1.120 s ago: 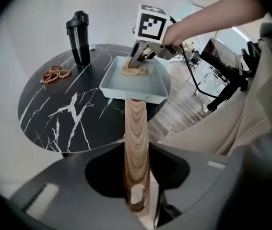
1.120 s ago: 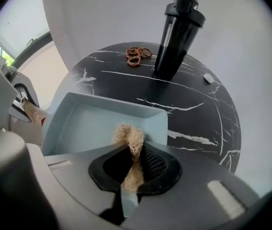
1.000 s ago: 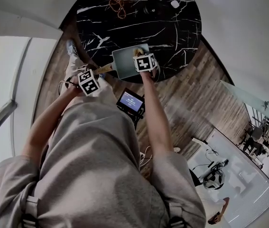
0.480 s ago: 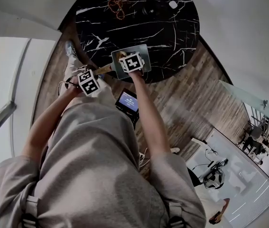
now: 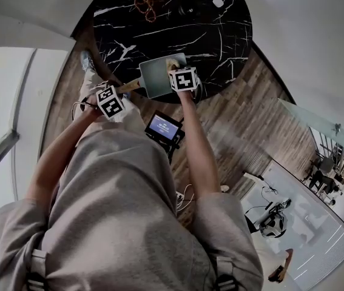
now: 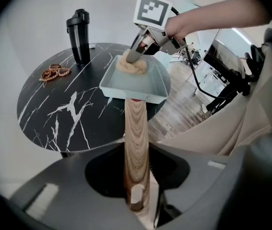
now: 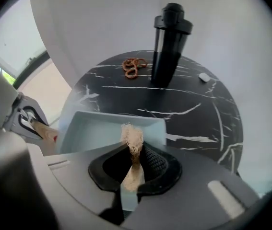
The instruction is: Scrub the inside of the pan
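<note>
Two grippers, both busy. Head view: the pale blue-green square metal pan (image 5: 156, 77) sits at the 6 o'clock edge of the round black marble-look table (image 5: 220, 35). Its handle pokes out toward 8 o'clock into the left gripper (image 5: 123, 91). The right gripper (image 5: 175, 68) hangs over the pan's 1 o'clock corner with a tan fibrous scrub pad (image 5: 172, 62).

Left gripper view: jaws clamped on the light wooden handle (image 6: 136, 143) with no gap either side, so the pan's pinned. The pad looks pressed on the pan floor by the 12 o'clock wall. A tall black bottle (image 6: 79, 32) and a brown bead string (image 6: 54, 72) sit around 10 o'clock, well apart from the pan.

Right gripper view: jaws pinched tight on the pad, with a tuft sticking out past the tips.

My read: mid-scrub. No suds or grime show inside, so I can't tell how much is covered. I'd guess the near half and side walls are left.
</note>
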`<control>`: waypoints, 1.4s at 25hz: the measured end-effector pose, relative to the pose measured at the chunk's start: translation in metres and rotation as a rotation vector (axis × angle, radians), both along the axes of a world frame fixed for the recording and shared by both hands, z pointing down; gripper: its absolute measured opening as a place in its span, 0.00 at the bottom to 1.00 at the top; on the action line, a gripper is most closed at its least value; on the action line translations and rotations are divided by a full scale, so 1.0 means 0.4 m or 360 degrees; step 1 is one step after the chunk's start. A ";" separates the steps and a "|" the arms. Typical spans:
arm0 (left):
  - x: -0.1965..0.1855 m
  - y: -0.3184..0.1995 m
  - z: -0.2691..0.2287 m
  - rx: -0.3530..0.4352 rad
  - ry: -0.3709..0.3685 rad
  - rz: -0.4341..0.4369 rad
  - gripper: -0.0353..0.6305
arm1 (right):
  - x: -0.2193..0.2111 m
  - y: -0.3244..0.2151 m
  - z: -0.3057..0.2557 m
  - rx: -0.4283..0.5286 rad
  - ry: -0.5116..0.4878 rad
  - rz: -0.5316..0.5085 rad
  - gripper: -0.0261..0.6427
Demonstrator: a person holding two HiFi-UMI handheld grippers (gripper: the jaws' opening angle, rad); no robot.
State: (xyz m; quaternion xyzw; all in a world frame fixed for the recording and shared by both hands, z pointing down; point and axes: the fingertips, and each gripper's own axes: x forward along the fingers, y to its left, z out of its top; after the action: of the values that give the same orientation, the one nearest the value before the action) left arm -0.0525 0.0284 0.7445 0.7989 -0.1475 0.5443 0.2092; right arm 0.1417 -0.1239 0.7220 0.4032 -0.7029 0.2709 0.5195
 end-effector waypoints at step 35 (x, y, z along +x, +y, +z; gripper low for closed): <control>0.008 -0.004 0.002 -0.0028 0.0041 -0.0056 0.23 | 0.055 -0.084 0.020 -0.0296 0.0161 -0.0283 0.11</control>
State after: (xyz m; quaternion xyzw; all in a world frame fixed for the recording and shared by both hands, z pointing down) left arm -0.0492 0.0270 0.7452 0.8012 -0.1539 0.5316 0.2276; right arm 0.1636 -0.1575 0.7299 0.3025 -0.6807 0.2672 0.6113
